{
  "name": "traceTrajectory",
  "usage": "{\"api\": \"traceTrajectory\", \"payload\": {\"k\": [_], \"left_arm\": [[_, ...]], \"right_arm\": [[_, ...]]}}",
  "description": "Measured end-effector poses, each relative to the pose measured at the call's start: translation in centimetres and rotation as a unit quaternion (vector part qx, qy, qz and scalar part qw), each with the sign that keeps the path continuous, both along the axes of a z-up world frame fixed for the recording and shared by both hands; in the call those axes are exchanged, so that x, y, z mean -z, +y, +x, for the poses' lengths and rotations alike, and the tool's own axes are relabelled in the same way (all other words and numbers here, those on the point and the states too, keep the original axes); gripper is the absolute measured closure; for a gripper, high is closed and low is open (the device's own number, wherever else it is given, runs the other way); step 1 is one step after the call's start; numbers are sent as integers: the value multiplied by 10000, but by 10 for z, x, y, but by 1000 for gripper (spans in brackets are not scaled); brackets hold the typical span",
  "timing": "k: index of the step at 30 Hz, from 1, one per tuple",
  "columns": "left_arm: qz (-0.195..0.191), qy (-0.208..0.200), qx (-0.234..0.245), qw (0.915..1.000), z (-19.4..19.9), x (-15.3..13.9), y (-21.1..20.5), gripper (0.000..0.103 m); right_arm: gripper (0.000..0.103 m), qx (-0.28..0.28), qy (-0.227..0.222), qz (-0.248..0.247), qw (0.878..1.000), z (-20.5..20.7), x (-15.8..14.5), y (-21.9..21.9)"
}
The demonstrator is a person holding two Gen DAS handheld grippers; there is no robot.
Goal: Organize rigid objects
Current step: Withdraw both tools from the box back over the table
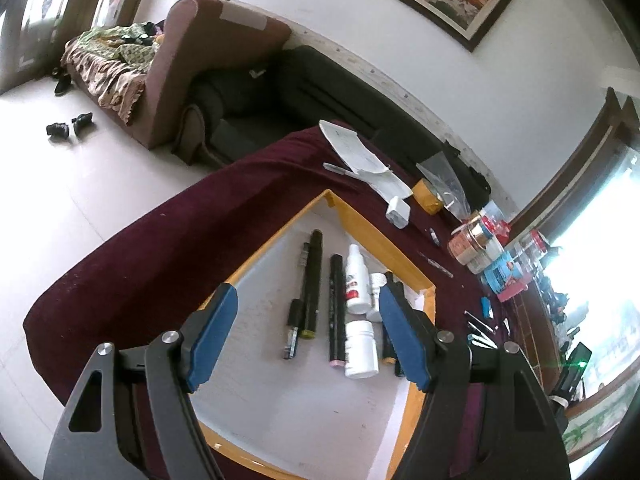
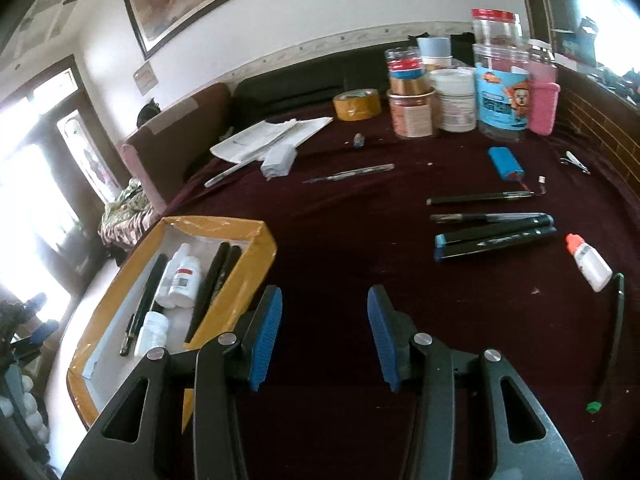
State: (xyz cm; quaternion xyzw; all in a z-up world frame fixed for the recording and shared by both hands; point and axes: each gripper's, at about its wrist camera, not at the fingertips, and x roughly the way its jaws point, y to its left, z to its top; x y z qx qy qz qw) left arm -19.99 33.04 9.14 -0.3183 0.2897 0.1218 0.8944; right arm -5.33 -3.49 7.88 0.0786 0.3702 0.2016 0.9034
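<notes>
Right gripper (image 2: 324, 334) nearest: pads apart, nothing between, over bare maroon cloth (image 2: 360, 248). Box (image 2: 256, 276) w/ sorted pens and bottles at its left. Next pick probably black markers (image 2: 496, 236), ahead-right, long axis crosswise to fingers. Left gripper (image 1: 308, 336) wide, empty, over box.

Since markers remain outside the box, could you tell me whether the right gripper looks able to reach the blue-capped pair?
Probably yes: the right gripper is open and empty, and only bare maroon cloth lies between it and the blue-capped markers.
</notes>
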Motion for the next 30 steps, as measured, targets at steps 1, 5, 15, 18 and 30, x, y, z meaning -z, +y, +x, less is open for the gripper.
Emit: {"api": "traceTrajectory", "payload": {"k": [1, 5, 15, 18, 30], "left_arm": [[35, 15, 32, 10000, 2, -1, -4, 30], [111, 29, 95, 9999, 4, -5, -15, 30], [254, 105, 220, 9994, 12, -9, -40, 30], [313, 144, 319, 9989, 16, -8, -50, 30], [1196, 323, 1105, 9861, 49, -14, -129, 30]], "right_arm": [[63, 20, -7, 20, 10000, 0, 0, -4], [63, 96, 0, 80, 9999, 2, 1, -19], [63, 286, -20, 133, 9995, 8, 1, -55], [63, 374, -23, 160, 9992, 12, 0, -66], [56, 865, -41, 192, 9961, 22, 2, -115]]}}
